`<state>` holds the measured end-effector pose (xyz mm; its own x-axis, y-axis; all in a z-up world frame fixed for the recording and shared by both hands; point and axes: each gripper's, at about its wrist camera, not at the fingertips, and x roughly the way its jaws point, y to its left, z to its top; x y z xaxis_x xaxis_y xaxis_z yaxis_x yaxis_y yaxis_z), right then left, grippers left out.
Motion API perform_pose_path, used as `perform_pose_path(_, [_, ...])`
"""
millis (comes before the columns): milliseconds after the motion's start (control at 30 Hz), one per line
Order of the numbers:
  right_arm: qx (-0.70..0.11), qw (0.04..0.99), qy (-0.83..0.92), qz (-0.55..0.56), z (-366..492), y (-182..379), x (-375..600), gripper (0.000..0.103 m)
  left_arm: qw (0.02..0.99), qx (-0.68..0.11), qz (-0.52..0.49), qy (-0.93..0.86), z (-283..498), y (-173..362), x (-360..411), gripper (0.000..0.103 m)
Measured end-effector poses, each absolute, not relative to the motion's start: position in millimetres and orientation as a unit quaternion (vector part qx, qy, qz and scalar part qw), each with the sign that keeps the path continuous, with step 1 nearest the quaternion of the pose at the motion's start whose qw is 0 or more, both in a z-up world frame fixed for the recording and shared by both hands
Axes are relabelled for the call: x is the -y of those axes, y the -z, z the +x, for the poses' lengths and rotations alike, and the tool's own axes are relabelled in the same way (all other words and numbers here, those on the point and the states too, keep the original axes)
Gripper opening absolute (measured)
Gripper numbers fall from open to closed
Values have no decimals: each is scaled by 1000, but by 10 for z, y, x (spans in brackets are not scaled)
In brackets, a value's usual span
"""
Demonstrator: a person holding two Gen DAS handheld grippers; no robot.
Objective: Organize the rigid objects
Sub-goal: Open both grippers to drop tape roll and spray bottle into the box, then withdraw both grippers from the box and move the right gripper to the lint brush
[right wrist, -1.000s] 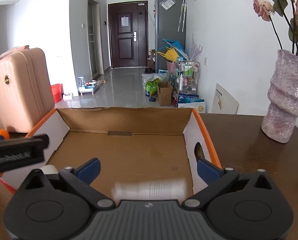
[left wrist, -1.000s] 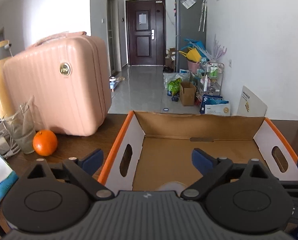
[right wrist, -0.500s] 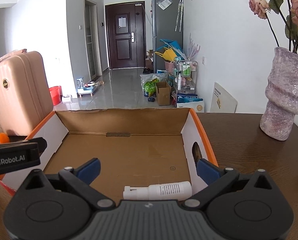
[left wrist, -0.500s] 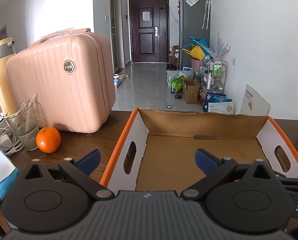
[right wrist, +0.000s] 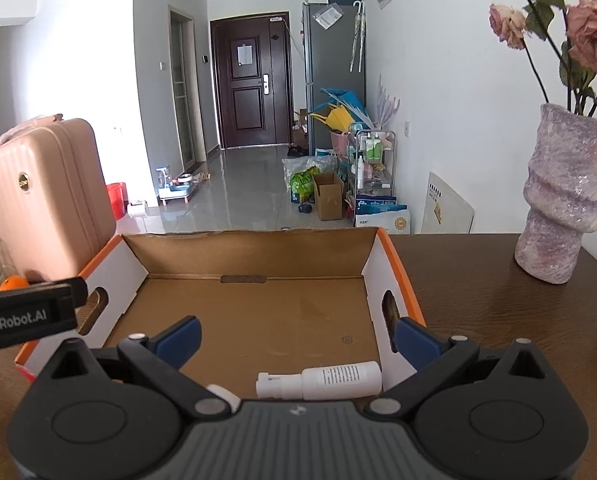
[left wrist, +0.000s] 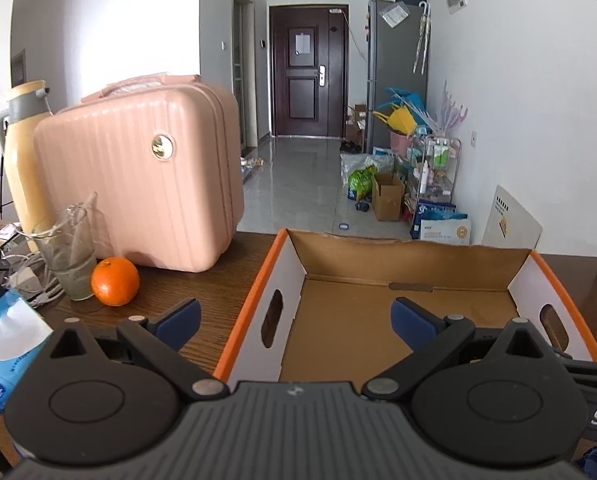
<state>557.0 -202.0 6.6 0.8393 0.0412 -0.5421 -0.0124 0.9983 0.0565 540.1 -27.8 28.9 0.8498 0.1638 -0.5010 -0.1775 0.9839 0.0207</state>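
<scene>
Bottle (right wrist: 320, 380) down, both tools idle: you look to be between placements. The white plastic bottle lies on its side on the floor of the cardboard box (right wrist: 254, 248), at the near right corner, its nozzle pointing left and its printed label facing up. A second white piece (right wrist: 223, 395) peeps out beside it at the near edge; what it is cannot be told.

Your right gripper (right wrist: 296, 338) hangs over the near edge of the box with its fingers spread wide and nothing between them. Your left gripper (left wrist: 296, 318) is equally wide and empty, straddling the box's left wall.

The next move likely calls for another rigid item. The orange (left wrist: 115, 281), a smooth, round fruit, sits on the dark wooden table (left wrist: 218, 276) near the left edge, touching or nearly touching a thin clear plastic cup (left wrist: 72, 258), in front of the ribbed pink hard-shell case (left wrist: 138, 184). Spheres roll, so close squarely across its middle.
</scene>
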Motion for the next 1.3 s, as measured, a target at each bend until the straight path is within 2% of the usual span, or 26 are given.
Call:
perform_pose_path(433, [-257,966,-16,14,4989,-204,2074,103,968,-234,-10,-95,4823,-425,163,103])
perform_pose_path(1300, [-235,972,-24,-2,3818,-88,2002,103,969,-235,17,-78,3740,-219,43,103])
